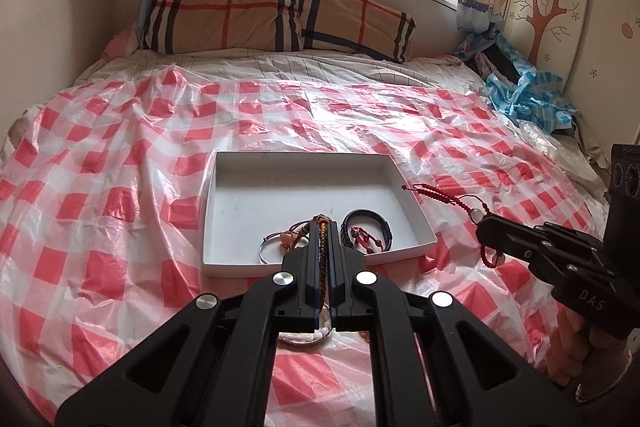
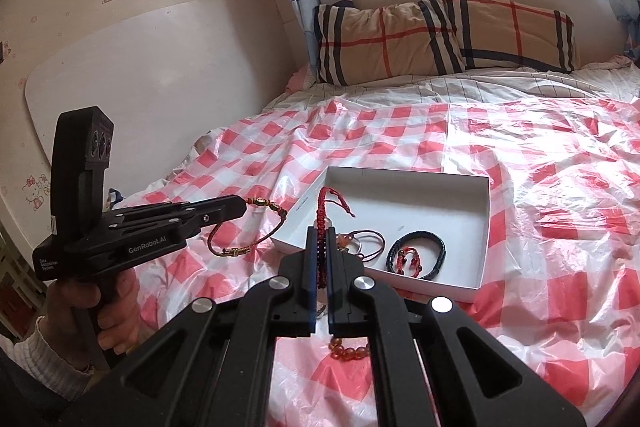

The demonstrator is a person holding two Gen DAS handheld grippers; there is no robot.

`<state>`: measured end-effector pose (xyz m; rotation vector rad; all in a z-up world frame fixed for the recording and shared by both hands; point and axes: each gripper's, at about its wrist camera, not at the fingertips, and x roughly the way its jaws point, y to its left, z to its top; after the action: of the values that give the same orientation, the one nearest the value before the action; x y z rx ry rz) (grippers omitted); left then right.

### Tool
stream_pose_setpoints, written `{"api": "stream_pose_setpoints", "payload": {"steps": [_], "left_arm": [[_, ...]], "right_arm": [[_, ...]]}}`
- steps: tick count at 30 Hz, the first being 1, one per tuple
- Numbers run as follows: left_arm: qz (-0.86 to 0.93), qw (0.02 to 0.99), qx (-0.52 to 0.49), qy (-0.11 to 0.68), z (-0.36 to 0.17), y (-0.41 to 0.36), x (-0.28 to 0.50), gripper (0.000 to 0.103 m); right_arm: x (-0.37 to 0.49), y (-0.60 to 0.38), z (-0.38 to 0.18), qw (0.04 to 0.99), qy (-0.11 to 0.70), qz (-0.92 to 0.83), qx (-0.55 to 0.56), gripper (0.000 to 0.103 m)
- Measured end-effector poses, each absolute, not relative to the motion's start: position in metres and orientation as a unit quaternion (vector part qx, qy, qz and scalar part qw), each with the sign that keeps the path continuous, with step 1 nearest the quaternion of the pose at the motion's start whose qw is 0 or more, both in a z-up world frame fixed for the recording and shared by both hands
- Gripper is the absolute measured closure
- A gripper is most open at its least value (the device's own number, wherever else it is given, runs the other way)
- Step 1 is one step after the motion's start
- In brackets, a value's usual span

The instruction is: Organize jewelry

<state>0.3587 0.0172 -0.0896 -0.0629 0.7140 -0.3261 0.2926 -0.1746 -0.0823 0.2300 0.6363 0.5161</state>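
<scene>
1. Jewelry: two bracelets are held aloft over the checked plastic sheet; others lie in the white box, among them a dark braided bracelet, a small red beaded piece and a silver bangle.
2. Left gripper: jaws are closed narrow on a brown-and-gold cord bracelet, which hangs just beside the box's near edge.
3. Right gripper: jaws are pinched on a red woven cord bracelet, held near the box's right side.
4. Loose items: amber beads and a white beaded piece remain on the sheet.
5. Handling advised: each bracelet is best carried over bare box floor, lowered until slack, and only then released, so dangling cords are not snagged on the rim.
</scene>
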Motion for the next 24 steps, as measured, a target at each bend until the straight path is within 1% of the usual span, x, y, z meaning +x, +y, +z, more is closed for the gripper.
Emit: {"api": "stream_pose_setpoints", "payload": {"steps": [9, 10, 11, 12, 15, 17, 19, 21, 23, 24], "left_arm": [[-0.171, 0.917, -0.041, 0.357, -0.111, 0.001, 0.405, 0.1], [-0.173, 0.916, -0.041, 0.36, -0.115, -0.002, 0.411, 0.099], [-0.17, 0.912, -0.036, 0.371, -0.121, -0.005, 0.42, 0.099], [-0.16, 0.909, -0.032, 0.384, -0.129, -0.007, 0.427, 0.099], [-0.146, 0.9, -0.047, 0.408, -0.142, 0.001, 0.437, 0.094], [-0.136, 0.903, -0.049, 0.404, -0.143, 0.01, 0.431, 0.087], [-0.124, 0.905, -0.053, 0.404, -0.144, 0.021, 0.424, 0.074], [-0.118, 0.902, -0.061, 0.41, -0.147, 0.032, 0.415, 0.07], [-0.116, 0.9, -0.06, 0.416, -0.15, 0.038, 0.405, 0.064], [-0.117, 0.899, -0.057, 0.419, -0.153, 0.041, 0.4, 0.057]], "right_arm": [[0.34, -0.178, -0.108, 0.913, 0.316, 0.232, 0.109, 0.099], [0.348, -0.178, -0.114, 0.913, 0.327, 0.217, 0.108, 0.095], [0.356, -0.179, -0.121, 0.91, 0.344, 0.204, 0.11, 0.08], [0.363, -0.181, -0.127, 0.906, 0.356, 0.196, 0.118, 0.075], [0.36, -0.187, -0.134, 0.901, 0.367, 0.193, 0.124, 0.074], [0.349, -0.188, -0.135, 0.9, 0.37, 0.196, 0.119, 0.074], [0.34, -0.187, -0.14, 0.895, 0.382, 0.2, 0.116, 0.073], [0.33, -0.184, -0.147, 0.886, 0.401, 0.204, 0.109, 0.07], [0.321, -0.181, -0.153, 0.88, 0.413, 0.21, 0.104, 0.062], [0.316, -0.178, -0.156, 0.876, 0.42, 0.215, 0.103, 0.059]]}}
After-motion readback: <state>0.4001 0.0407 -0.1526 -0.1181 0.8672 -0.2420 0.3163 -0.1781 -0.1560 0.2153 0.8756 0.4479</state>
